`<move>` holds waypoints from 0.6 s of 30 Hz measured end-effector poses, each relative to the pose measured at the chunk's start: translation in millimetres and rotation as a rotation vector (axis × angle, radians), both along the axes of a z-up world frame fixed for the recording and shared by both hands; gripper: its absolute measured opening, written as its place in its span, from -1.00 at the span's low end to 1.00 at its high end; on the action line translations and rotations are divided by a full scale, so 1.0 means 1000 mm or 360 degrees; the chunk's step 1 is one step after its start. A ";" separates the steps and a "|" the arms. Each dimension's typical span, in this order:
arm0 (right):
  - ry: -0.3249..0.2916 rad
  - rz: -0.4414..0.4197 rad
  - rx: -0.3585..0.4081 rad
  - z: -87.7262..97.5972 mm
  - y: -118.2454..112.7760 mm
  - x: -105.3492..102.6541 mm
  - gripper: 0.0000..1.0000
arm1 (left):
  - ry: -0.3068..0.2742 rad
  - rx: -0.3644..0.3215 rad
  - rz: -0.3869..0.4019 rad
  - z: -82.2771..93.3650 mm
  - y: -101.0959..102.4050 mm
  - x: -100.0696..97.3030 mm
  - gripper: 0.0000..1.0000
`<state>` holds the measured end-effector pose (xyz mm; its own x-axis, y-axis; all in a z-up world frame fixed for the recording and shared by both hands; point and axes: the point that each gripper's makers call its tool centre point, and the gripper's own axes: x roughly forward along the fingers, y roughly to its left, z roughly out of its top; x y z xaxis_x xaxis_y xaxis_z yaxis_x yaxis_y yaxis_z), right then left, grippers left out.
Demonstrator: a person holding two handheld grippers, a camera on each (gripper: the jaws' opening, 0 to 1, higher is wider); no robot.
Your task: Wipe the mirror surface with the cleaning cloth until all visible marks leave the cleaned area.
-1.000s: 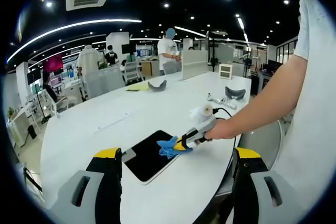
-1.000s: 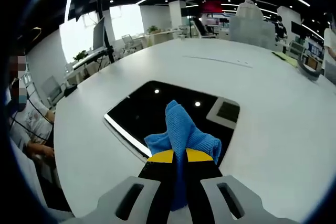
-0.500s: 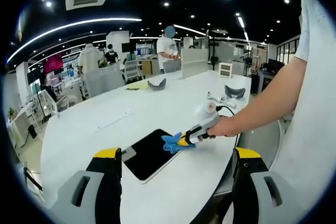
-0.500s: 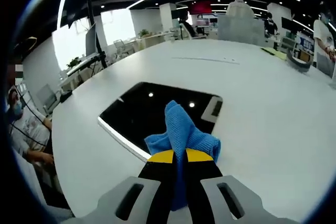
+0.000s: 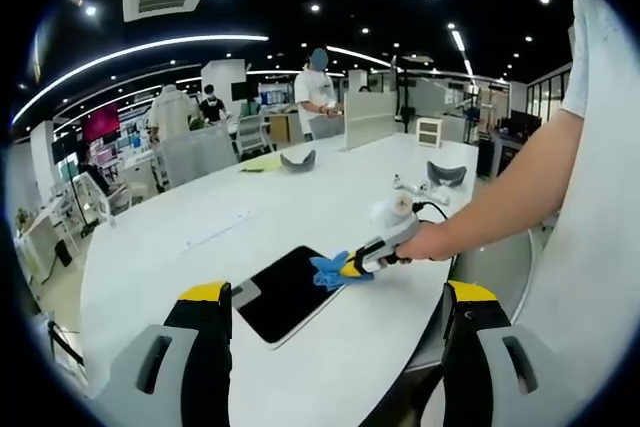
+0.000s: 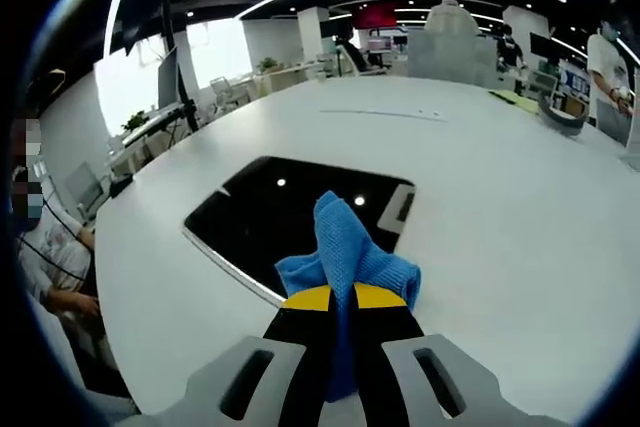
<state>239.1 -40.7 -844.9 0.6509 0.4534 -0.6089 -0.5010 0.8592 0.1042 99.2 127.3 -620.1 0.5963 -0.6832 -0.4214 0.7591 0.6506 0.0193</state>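
Shifted since a second ago: the right tool point(image 6: 337, 299) and its cloth have drawn back from over the mirror's dark face toward its near edge; the mirror itself lies as before.

Item 1, right tool. Jaws closed tight on the blue cleaning cloth point(image 6: 347, 247), which bunches up beyond the yellow tips. Held so, the cloth serves as the wiping pad. From the left gripper view the cloth point(image 5: 328, 271) sits at the mirror's edge nearest the person's forearm point(image 5: 500, 202).

Item 2, left tool point(image 5: 330, 297). Jaws spread wide, holding nothing, raised well back from the mirror; likely parked clear of the wiping path.

Item 3, mirror point(image 6: 285, 212). Flat, dark, rectangular, lying on the white counter point(image 6: 500, 197), reflecting ceiling lights. A pale tab sits at the mirror's far corner. Marks on the glass are too small to judge.

Item 4, surroundings. Open-plan office; beyond the mirror, grey headsets point(image 5: 447, 176) rest on the counter, and people stand further off.
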 end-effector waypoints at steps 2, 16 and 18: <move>-0.0001 -0.0004 -0.0007 0.000 0.000 0.000 -0.98 | -0.0004 0.0000 0.0005 0.001 0.001 0.000 0.75; -0.0003 -0.0029 -0.0029 0.000 -0.002 0.001 -0.98 | 0.0008 0.0001 0.0007 -0.002 0.004 0.002 0.74; -0.0006 -0.0031 -0.0033 -0.001 -0.002 0.002 -0.98 | 0.0009 0.0003 0.0002 -0.001 0.003 0.002 0.74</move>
<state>241.3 -42.5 -845.5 0.6619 0.4281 -0.6154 -0.4845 0.8707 0.0845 100.7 130.6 -621.5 0.5945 -0.6820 -0.4261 0.7586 0.6514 0.0159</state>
